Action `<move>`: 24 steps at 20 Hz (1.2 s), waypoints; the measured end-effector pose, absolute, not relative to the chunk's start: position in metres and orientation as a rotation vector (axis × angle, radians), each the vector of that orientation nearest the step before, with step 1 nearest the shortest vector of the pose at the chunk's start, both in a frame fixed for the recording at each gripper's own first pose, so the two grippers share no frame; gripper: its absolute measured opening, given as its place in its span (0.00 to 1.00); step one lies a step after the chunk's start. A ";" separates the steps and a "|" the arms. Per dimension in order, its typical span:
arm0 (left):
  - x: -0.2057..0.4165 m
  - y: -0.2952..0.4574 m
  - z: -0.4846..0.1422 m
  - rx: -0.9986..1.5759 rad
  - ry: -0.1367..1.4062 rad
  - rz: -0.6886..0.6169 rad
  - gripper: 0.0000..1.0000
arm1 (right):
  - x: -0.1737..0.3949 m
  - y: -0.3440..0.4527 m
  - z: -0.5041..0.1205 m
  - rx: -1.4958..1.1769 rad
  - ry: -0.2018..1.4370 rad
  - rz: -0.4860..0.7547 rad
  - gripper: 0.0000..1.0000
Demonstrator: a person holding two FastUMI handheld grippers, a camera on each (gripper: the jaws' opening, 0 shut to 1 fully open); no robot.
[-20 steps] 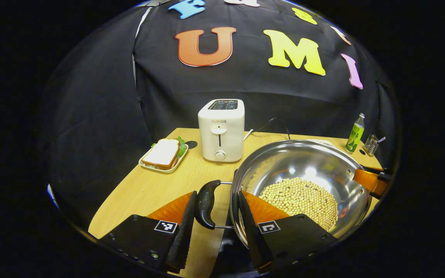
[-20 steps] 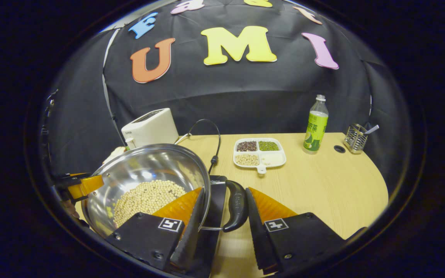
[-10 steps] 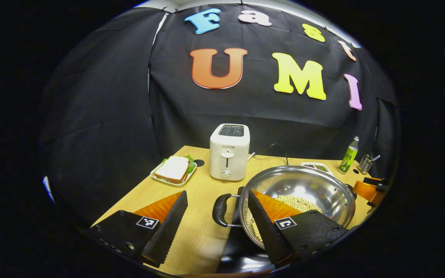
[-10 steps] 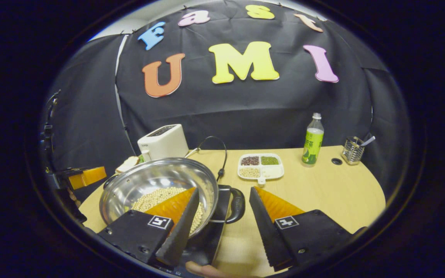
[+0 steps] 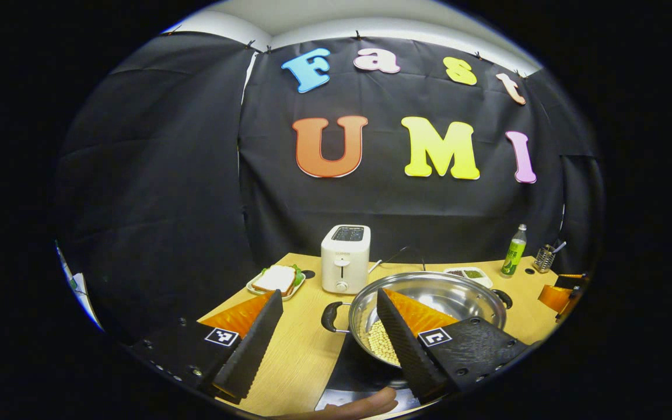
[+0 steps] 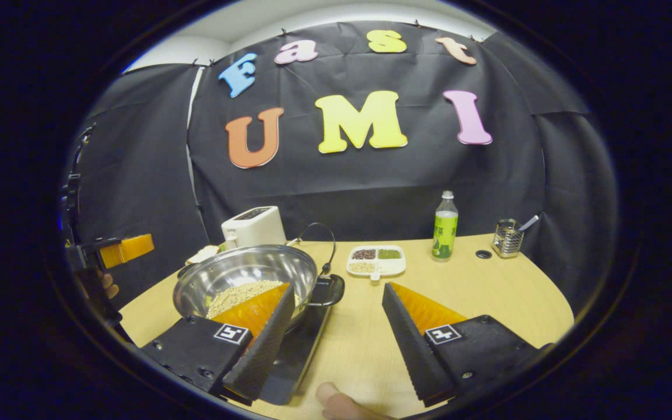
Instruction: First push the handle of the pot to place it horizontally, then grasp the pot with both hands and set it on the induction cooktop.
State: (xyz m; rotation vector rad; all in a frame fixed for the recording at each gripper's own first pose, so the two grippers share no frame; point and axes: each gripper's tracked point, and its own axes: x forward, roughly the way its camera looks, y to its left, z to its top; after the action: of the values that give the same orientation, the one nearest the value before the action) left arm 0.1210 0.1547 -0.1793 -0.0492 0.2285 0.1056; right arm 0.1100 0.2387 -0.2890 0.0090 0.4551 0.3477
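From my left gripper view, my own right-hand finger [image 5: 406, 332] covers the near side of the pot [image 5: 464, 291], so I cannot make out much of the beans [image 5: 380, 345] inside. The induction cooktop [image 5: 359, 367] shows as a dark slab under the pot, cut off at 6 o'clock, where a fingertip [image 5: 371, 403] of a person's hand pokes in. In my right gripper view the pot [image 6: 237, 271] sits on the cooktop [image 6: 304, 344] at about 9 o'clock from centre, its side handle [image 6: 331, 290] lying level toward 3 o'clock; my near finger [image 6: 260, 344] hides part of its rim.

Around it on the table [image 6: 487, 291]: a toaster [image 6: 253, 226] behind the pot, a divided dish [image 6: 375, 261] of grains at 12 o'clock, a green bottle [image 6: 444, 226] and a wire holder [image 6: 507, 238] toward 2 o'clock. In the left gripper view a sandwich plate [image 5: 275, 280] sits left of the toaster [image 5: 345, 258].

The left gripper [image 5: 324, 344] hangs above the table edge, fingers spread wide and gripping nothing, the pot's other handle [image 5: 329, 317] between and beyond them. The right gripper [image 6: 336, 338] is likewise wide and empty. At 9 o'clock in the right gripper view I see the other gripper and the hand [image 6: 105, 284] holding it.
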 end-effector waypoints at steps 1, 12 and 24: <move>0.113 0.155 -0.174 -0.034 0.212 0.112 0.96 | 0.106 0.229 -0.285 0.017 0.450 0.340 0.95; 0.039 0.126 -0.123 -0.118 0.123 0.085 0.95 | 0.050 0.141 -0.201 -0.006 0.290 0.220 0.95; -0.026 0.052 -0.047 -0.095 0.016 -0.016 1.00 | -0.010 0.068 -0.107 0.023 0.151 0.165 0.94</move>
State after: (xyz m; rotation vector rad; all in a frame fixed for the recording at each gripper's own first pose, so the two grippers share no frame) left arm -0.0257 0.0524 -0.0466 -0.0951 0.0161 -0.0159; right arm -0.0100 0.0678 -0.1072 0.0225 0.1514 0.1652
